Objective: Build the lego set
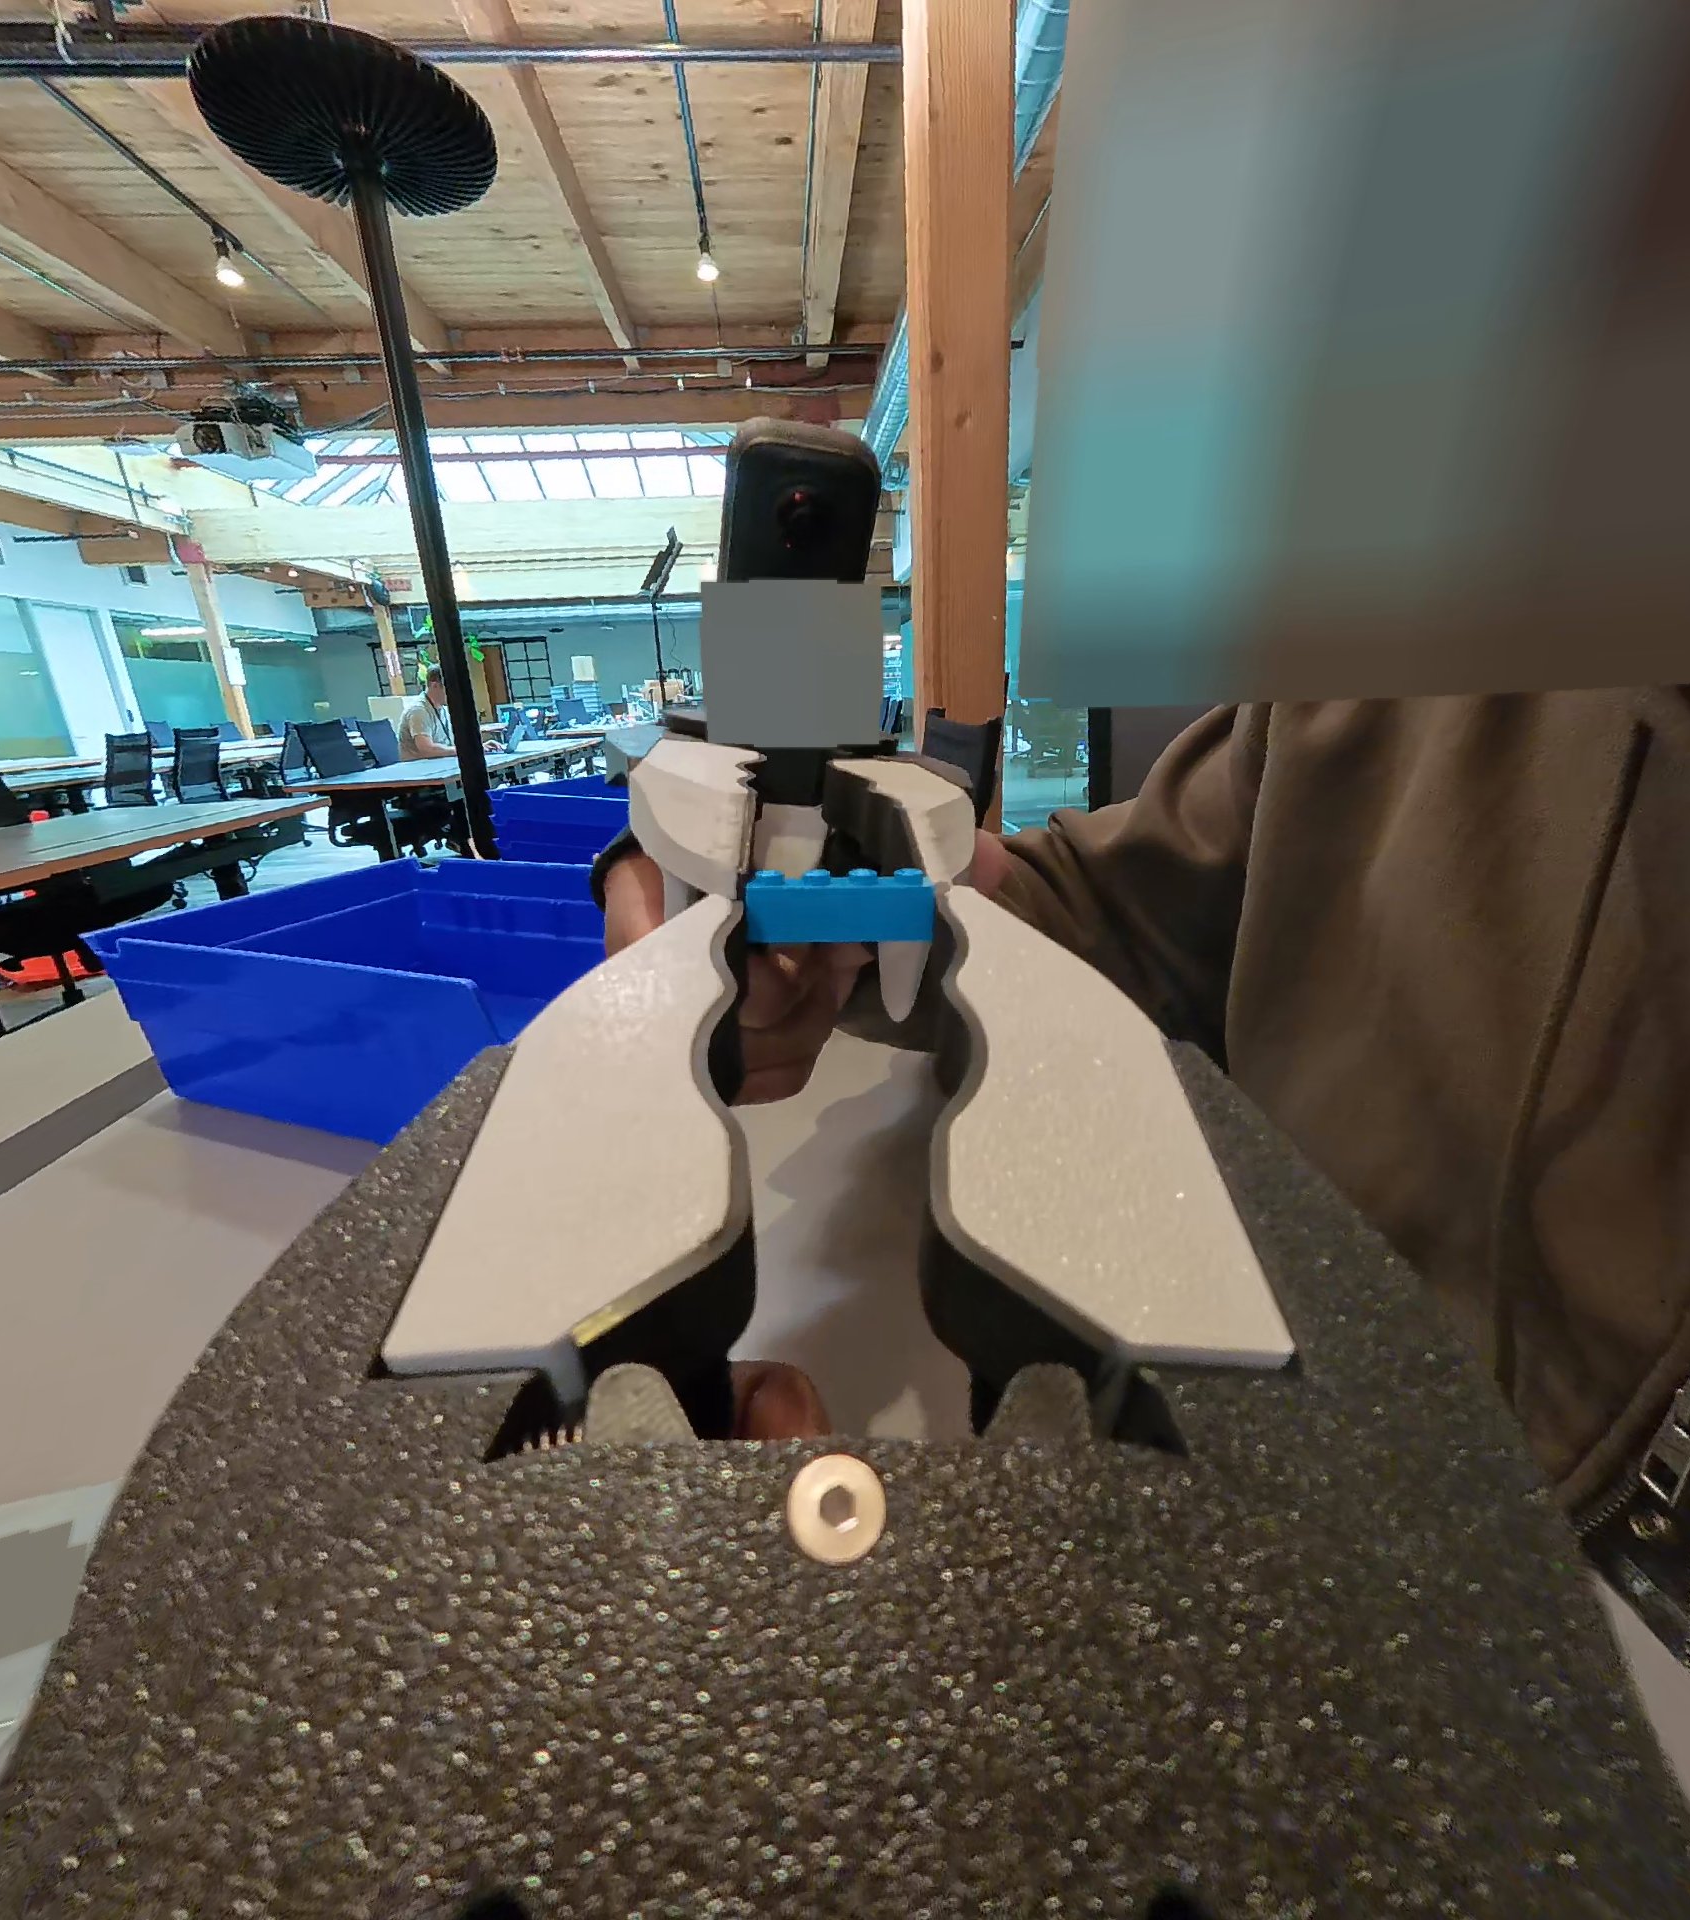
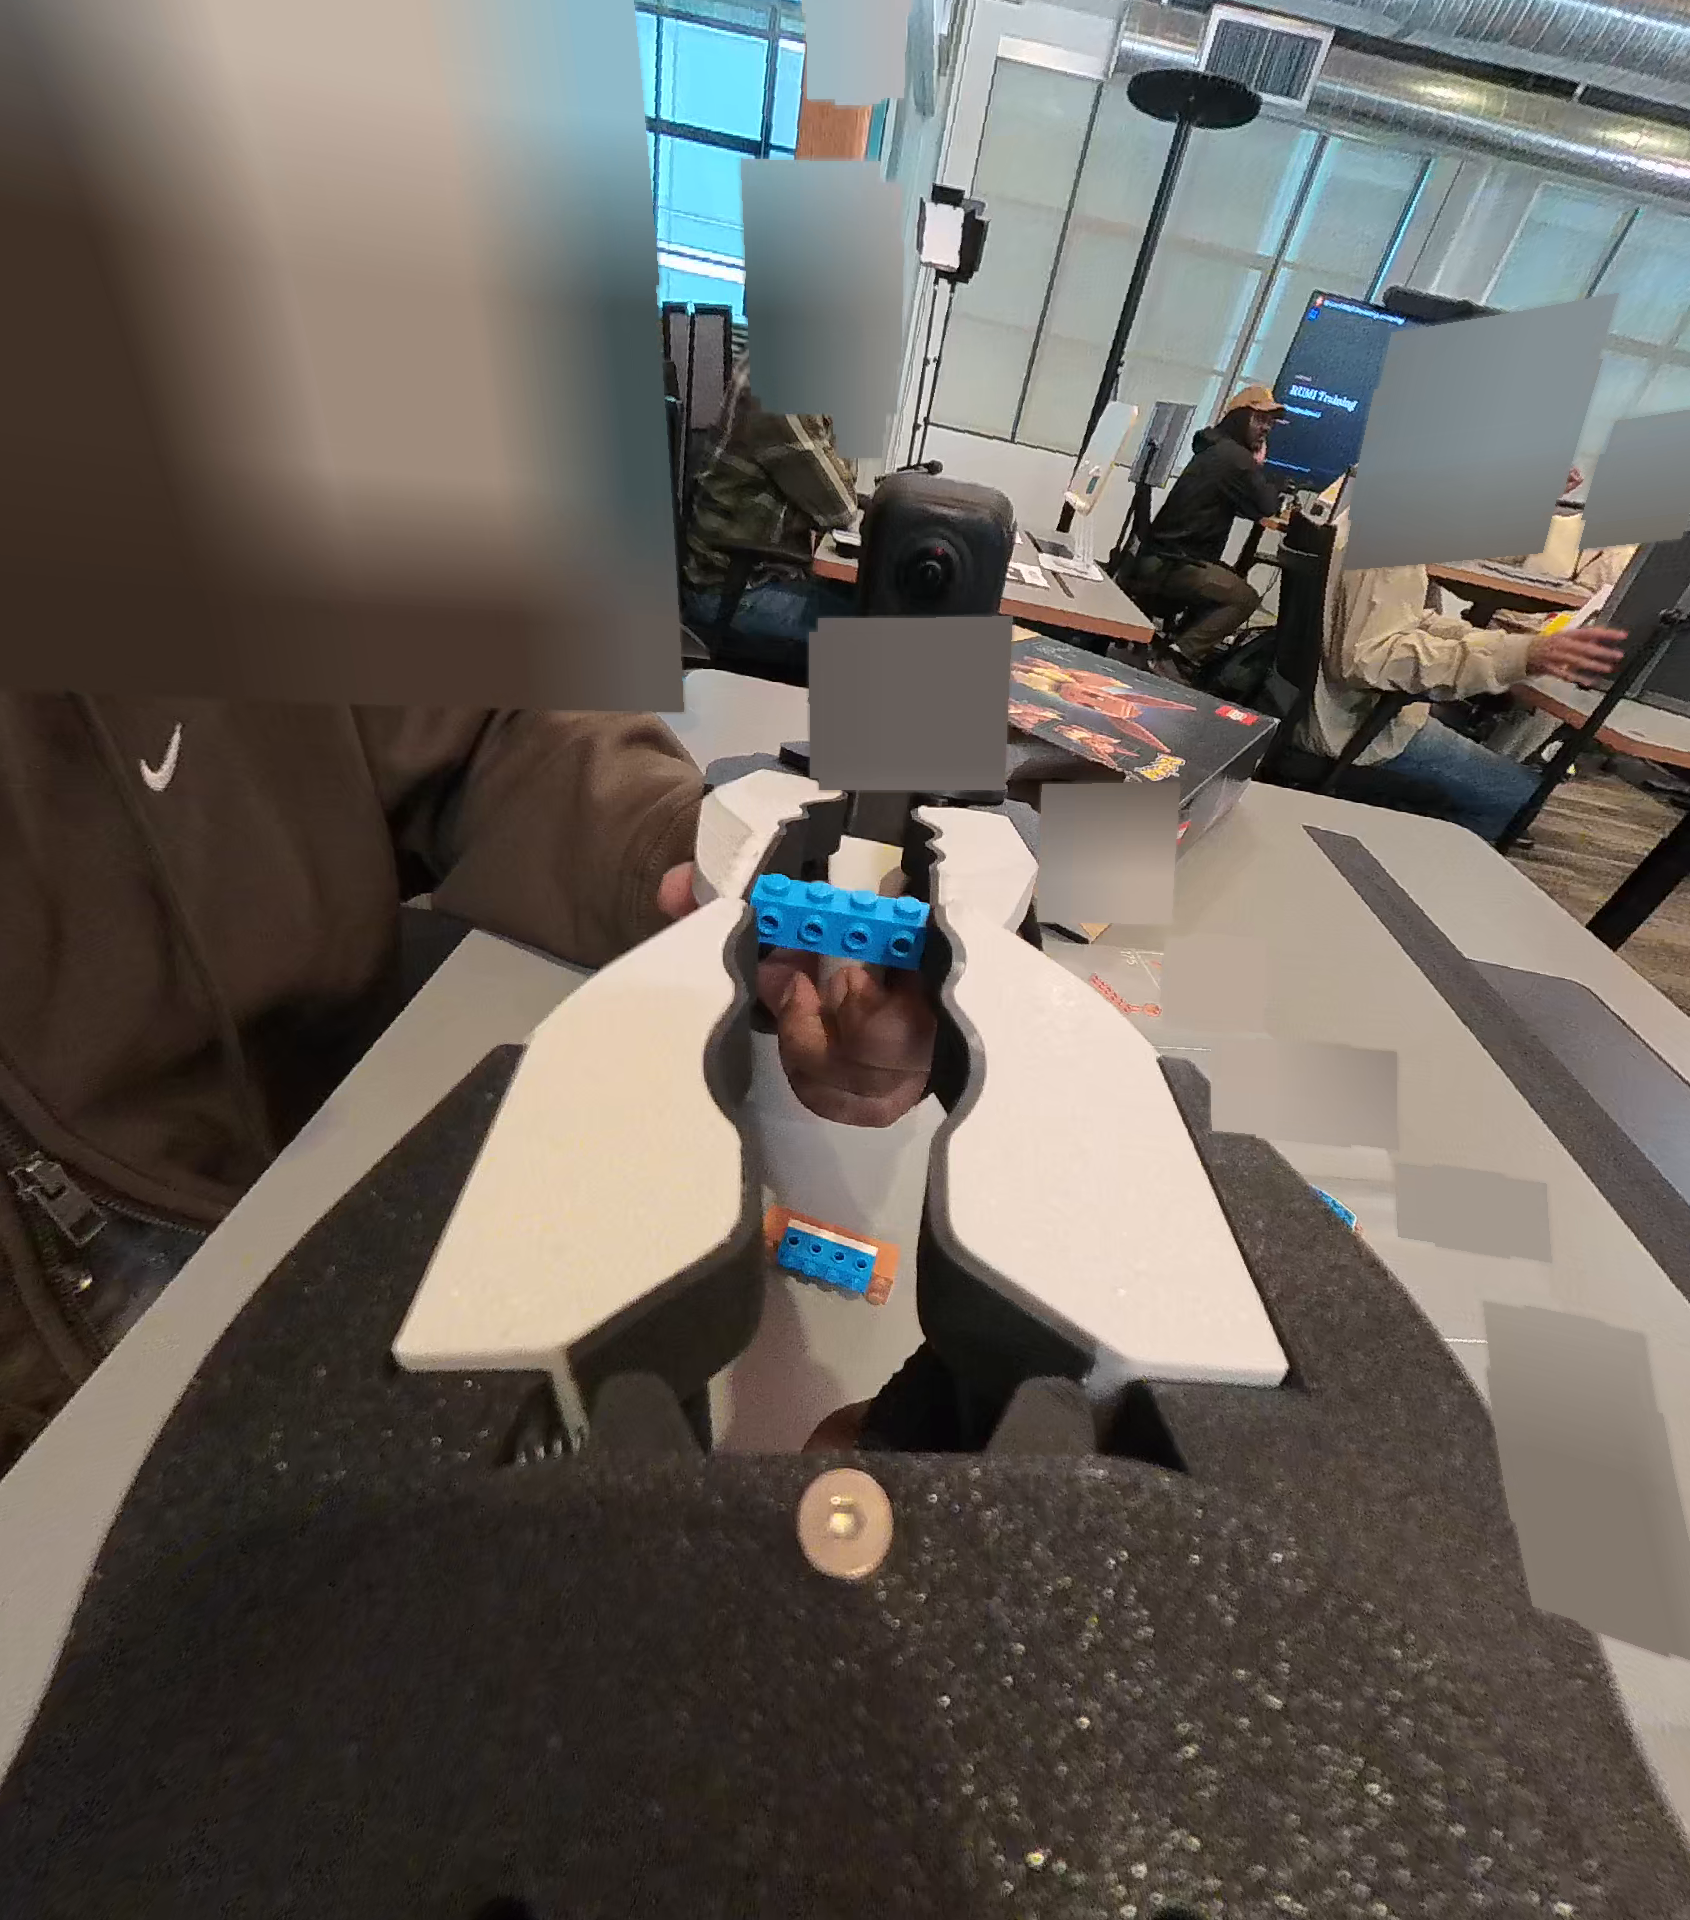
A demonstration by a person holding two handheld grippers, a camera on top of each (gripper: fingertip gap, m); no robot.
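Evidently everything turns on the blue brick [image 2: 841, 922], held in the air above the tabletop [image 2: 1288, 894]. Its long axis lies crosswise to both tools, which meet nose to nose at it. The left tool [image 1: 836, 920] and right tool [image 2: 841, 940] are each narrowed to about the brick's length, and each view shows it spanning its own tips. I cannot tell which one truly bears it; neither is nearer. The brick's side studs face the right tool. Below the brick, on the tabletop, lies a small blue-and-orange assembly [image 2: 825, 1259] — probably where it goes. Beyond the brick sits the set's box [image 2: 1132, 727], with printed artwork. The person's hoodie [image 2: 197, 883] carries a white swoosh-shaped logo.
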